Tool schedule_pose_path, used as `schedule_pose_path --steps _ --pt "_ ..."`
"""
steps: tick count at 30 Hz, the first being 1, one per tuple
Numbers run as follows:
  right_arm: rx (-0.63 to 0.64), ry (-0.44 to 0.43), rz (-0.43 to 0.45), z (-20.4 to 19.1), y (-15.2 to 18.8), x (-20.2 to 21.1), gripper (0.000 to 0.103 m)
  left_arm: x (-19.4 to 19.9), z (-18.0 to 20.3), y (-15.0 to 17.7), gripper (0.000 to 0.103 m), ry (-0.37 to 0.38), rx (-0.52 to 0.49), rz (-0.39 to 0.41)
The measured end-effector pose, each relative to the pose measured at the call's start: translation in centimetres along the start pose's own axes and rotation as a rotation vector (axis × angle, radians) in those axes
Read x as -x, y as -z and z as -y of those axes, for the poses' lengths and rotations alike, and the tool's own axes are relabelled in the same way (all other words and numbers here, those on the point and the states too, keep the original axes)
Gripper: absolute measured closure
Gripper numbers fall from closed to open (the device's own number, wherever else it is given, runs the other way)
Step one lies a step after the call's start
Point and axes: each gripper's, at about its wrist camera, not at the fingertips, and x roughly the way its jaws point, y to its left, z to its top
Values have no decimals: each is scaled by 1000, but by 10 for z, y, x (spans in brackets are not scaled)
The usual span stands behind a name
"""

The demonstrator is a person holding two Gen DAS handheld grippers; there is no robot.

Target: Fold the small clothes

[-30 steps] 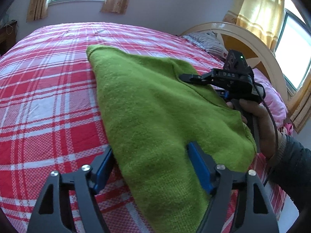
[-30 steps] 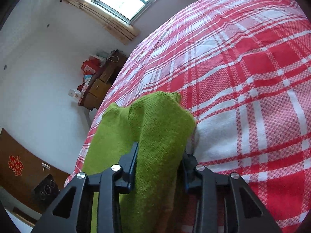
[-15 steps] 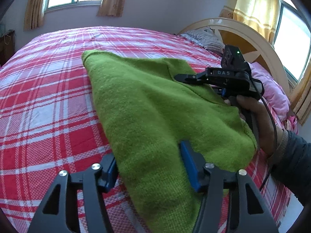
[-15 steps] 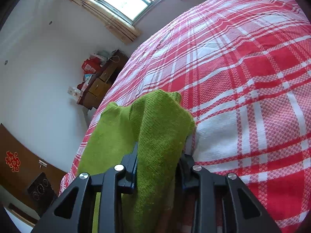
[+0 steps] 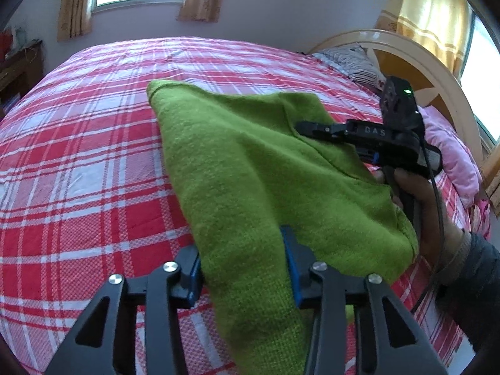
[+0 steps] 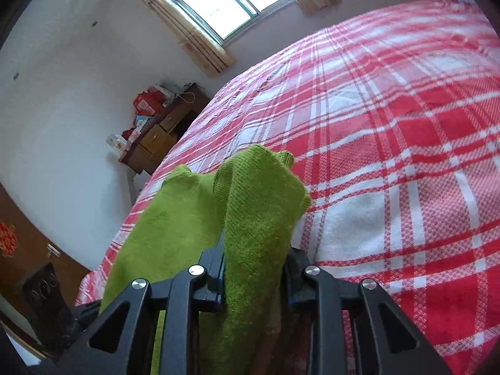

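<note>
The green garment (image 5: 256, 168) lies over the bed (image 5: 78, 162), which is covered in a red-and-white plaid sheet. Both grippers hold it.

Left gripper (image 5: 243, 265): the blue pads (image 5: 292, 265) are closed on a thick fold of the knit at the garment's near edge. Fabric fills the whole gap between them and hangs below the grip toward the lower frame edge. From the grip, the cloth spreads up and away toward a far corner resting on the sheet.

Right gripper (image 6: 254, 268): its fingers are pinched on a bunched strip of the same garment (image 6: 250, 218). The fabric rises from between the fingers, arches forward, and ends in a folded tip touching the sheet. A second layer of the garment falls away to the left of the gripper.

In the left wrist view, the right gripper (image 5: 315, 128) enters from the right side, held in the person's right hand (image 5: 418, 200). Its fingers point left over the garment's upper right edge. A green indicator light shows on the top of its body.

Surroundings: a pink pillow (image 5: 450, 156) and a striped pillow (image 5: 356, 59) lie at the curved headboard (image 5: 415, 53). A wooden cabinet (image 6: 162, 137) carrying red boxes stands against the wall beyond the bed. Curtained windows (image 6: 218, 3) are set in the walls.
</note>
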Motion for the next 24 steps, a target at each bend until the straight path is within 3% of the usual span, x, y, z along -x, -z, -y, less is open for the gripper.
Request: schedule_pose_path --steps 7,12,24 --pt "41 65 30 -18 5 11 77 9 7 -2 62 -23 -9 -13" --pt "39 45 55 -29 14 25 77 22 13 3 63 -56 -24 -9" --pt "58 -4 66 -77 37 41 77 72 12 21 64 -48 -30 54"
